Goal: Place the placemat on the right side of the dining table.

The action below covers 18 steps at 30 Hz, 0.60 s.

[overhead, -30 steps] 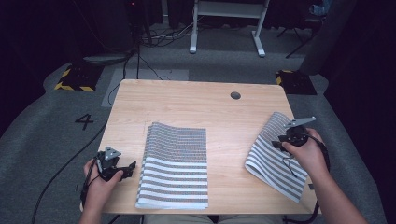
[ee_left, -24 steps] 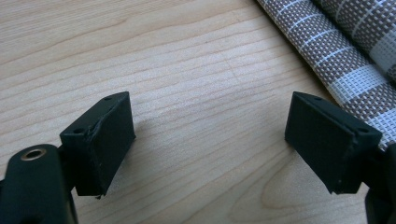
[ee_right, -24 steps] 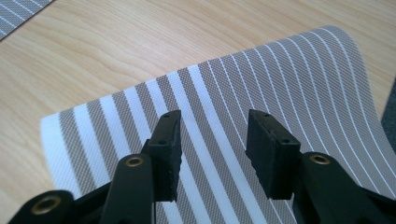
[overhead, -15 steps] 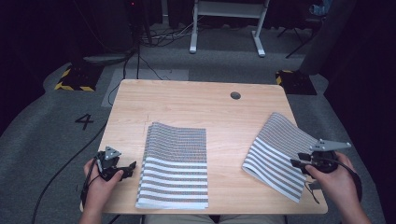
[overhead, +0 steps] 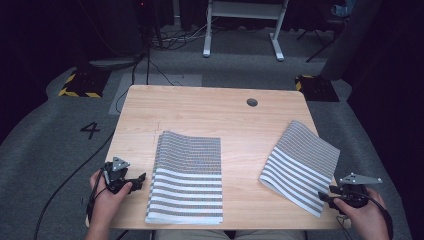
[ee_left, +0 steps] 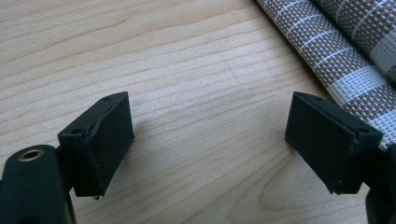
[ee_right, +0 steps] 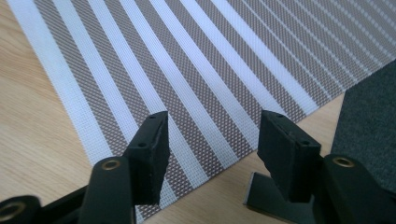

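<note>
Two brown-and-white striped woven mats lie on the wooden table (overhead: 210,110). The folded left mat (overhead: 187,177) sits in the middle near the front edge, and its edge (ee_left: 345,51) crosses the upper right of the left gripper view. My left gripper (overhead: 136,181) (ee_left: 210,140) rests open over bare wood just left of it. The right mat (overhead: 300,165) (ee_right: 187,60) lies slanted at the right edge. My right gripper (overhead: 326,196) (ee_right: 212,140) hovers open at its near corner. Its jaws have just been opening, with the mat lying flat beneath them and nothing pinched.
A round cable hole (overhead: 252,102) is set in the table's far side. The table's right edge and grey carpet (ee_right: 369,116) are close beside the right gripper. A cable (overhead: 75,175) trails from the left gripper over the floor.
The right hand has moved from the right mat's far right corner back toward the person, to the mat's near corner. The left hand has stayed put.
</note>
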{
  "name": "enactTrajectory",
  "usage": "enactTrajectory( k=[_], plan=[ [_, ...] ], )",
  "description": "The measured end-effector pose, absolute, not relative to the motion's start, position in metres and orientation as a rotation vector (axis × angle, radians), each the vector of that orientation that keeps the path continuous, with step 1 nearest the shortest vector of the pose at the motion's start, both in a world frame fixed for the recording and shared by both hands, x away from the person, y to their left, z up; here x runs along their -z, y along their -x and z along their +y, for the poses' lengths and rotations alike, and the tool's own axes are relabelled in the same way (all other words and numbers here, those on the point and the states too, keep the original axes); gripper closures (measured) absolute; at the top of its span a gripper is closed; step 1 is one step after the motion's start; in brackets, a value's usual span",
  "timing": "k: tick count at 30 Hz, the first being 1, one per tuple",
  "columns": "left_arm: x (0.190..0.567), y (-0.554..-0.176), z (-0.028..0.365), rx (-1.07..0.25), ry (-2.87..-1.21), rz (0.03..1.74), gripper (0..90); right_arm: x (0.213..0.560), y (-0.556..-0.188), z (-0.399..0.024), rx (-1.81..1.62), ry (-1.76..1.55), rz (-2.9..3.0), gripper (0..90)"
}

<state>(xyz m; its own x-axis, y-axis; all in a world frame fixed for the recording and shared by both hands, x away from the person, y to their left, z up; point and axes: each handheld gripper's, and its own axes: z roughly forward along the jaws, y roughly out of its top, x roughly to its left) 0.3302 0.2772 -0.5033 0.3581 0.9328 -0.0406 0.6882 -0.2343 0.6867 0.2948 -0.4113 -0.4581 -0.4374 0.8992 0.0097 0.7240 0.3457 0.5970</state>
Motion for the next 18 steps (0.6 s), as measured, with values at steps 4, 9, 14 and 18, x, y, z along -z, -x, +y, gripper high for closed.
enactTrajectory(
  k=[4, 9, 14, 18],
  plan=[
    [0.503, -0.33, 0.277, -0.511, -2.005, 1.402, 15.4, 0.471, -0.297, -0.415, -0.725, -1.483, 2.288, 39.5],
    [0.503, -0.33, 0.277, -0.511, -2.007, 1.402, 15.4, 0.48, -0.296, -0.419, -0.75, -1.482, 2.297, 40.7],
    [0.503, -0.33, 0.277, -0.511, -2.005, 1.4, 15.5, 0.484, -0.291, -0.421, -0.849, -1.425, 2.283, 61.6],
    [0.503, -0.33, 0.277, -0.512, -2.007, 1.402, 15.5, 0.483, -0.29, -0.421, -0.848, -1.432, 2.28, 73.0]
  ],
)
